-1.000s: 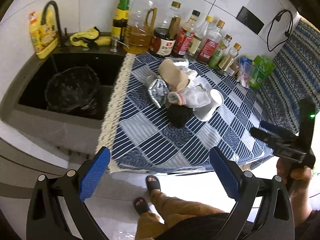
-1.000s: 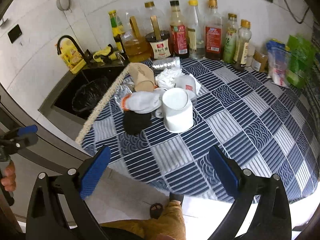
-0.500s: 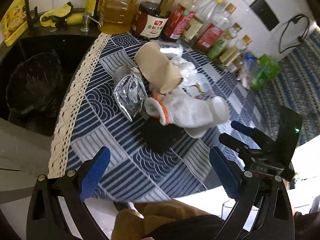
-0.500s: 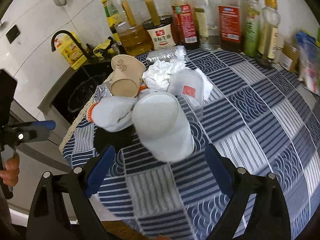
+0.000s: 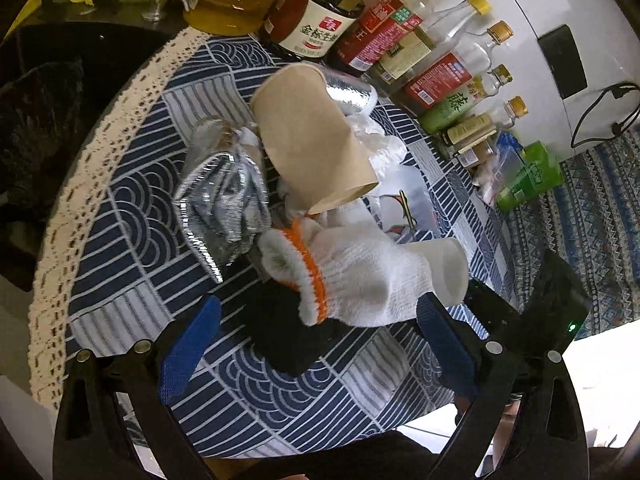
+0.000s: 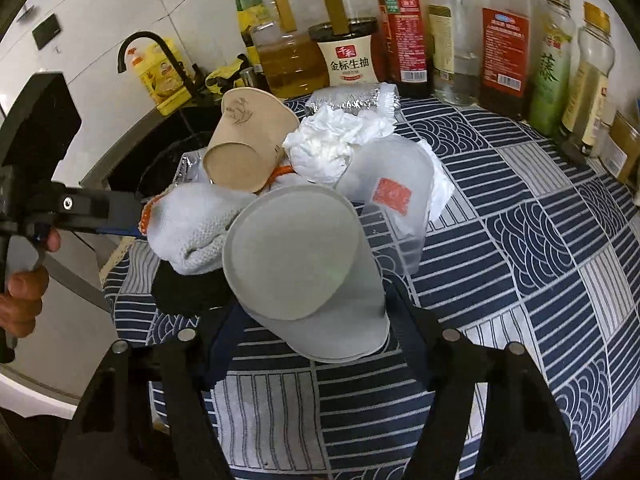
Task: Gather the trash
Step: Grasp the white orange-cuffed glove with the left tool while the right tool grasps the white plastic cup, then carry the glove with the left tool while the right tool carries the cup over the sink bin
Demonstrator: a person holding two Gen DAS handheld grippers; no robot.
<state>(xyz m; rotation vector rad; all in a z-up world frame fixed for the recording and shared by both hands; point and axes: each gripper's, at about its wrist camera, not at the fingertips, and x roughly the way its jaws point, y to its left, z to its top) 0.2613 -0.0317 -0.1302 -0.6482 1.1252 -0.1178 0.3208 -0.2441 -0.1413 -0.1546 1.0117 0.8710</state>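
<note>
The right claw (image 6: 306, 344) straddles the white paper cup (image 6: 308, 276), one finger on each side of it; the fingers stand close to the cup's wall, but whether they touch it cannot be told. The cup lies on its side on the blue patterned cloth (image 6: 540, 248) of the worktop, its base turned toward the right wrist camera. The left claw (image 5: 316, 340) is spread wide, its blue pads (image 5: 188, 350) to either side of a black cloth item (image 5: 288, 336) and the cuff of the white knit glove (image 5: 352, 276) with orange trim.

Taking the white paper cup as the landmark: the glove lies against its left side, draped over the black item. Behind the cup and to the left, a brown paper cup (image 6: 246, 144) lies tipped over. Directly behind the white cup sits crumpled white tissue (image 6: 332, 140), with a clear plastic lid bearing a red label (image 6: 394, 194) just right of that. A crumpled silver foil bag (image 5: 224, 204) lies left of the brown cup. Farther back, a row of sauce bottles (image 6: 504, 48) stands along the wall. Well to the cup's left, beyond the cloth's lace edge, a black bin bag (image 5: 36, 128) sits in the sink.
</note>
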